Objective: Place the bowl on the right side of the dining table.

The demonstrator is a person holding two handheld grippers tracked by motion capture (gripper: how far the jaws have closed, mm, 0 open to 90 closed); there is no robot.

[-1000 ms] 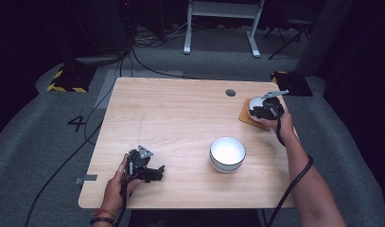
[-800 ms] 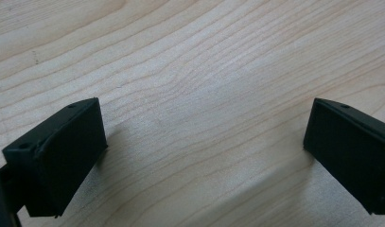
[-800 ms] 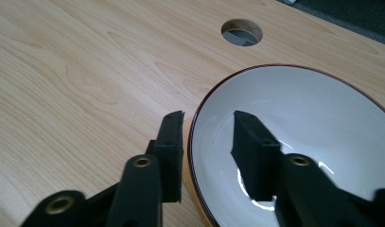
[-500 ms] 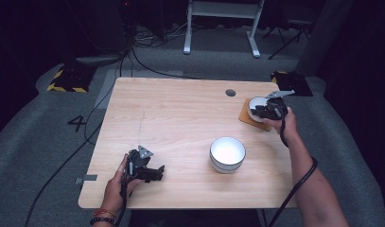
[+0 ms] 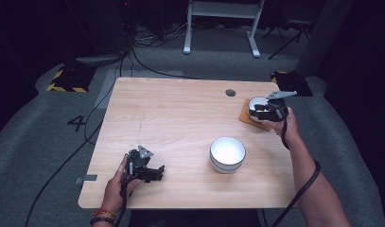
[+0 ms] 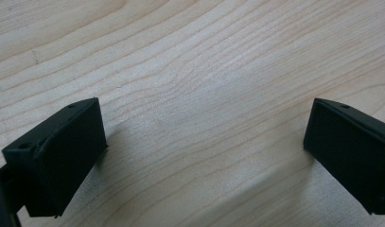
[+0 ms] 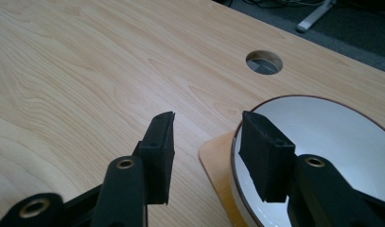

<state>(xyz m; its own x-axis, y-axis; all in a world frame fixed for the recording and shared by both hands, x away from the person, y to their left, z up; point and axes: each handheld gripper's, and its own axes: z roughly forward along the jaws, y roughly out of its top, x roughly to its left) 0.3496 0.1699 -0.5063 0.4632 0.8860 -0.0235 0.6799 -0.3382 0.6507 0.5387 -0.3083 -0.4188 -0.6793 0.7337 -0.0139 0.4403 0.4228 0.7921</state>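
Observation:
A white bowl (image 5: pixel 254 101) with a dark rim stands on a thin wooden board (image 5: pixel 247 121) at the table's right edge. My right gripper (image 5: pixel 263 112) is at its near side. In the right gripper view the bowl (image 7: pixel 332 137) lies to the right. One jaw reaches over its rim and the other stands outside over the table. The right gripper (image 7: pixel 209 118) has just been opening; the rim lies between the jaws, and neither pad presses on it. My left gripper (image 5: pixel 154 172) rests near the front left, and its jaws (image 6: pixel 204 123) stand wide open over bare wood.
A second white bowl (image 5: pixel 227 153) sits right of the table's middle, toward the front. A round cable hole (image 5: pixel 230 92) lies just behind and left of the board. Cables and a stand's feet lie on the grey floor beyond the table (image 5: pixel 180 113).
My right hand has shifted slightly to the right and lifted a little at the bowl on the board. The left hand and both bowls have stayed where they were.

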